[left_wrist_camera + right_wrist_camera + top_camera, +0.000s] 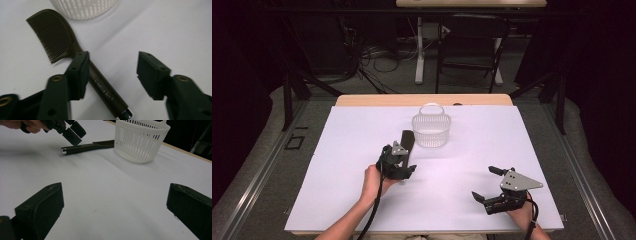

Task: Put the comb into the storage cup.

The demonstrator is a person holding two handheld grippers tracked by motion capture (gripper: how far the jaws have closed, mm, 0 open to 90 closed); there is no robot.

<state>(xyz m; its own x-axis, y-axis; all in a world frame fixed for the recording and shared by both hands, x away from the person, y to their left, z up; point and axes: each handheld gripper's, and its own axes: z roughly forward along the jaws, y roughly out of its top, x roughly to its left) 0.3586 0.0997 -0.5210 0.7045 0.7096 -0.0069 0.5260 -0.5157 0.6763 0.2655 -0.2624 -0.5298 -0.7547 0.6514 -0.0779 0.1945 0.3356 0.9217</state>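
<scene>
A dark brown comb with a round handle lies flat on the white table cover, its toothed end close to a white slotted basket. My left gripper is open just above the comb's handle, one jaw over the handle and the other off to its side. In the high view the left gripper sits left of centre, right behind the comb. My right gripper is open near the front right with nothing between its jaws. From there the comb, basket and left gripper lie ahead.
The white cover spans most of the wooden table. Beyond the far edge stand a chair, a table leg and loose cables on the floor. A person's hands hold both grippers.
</scene>
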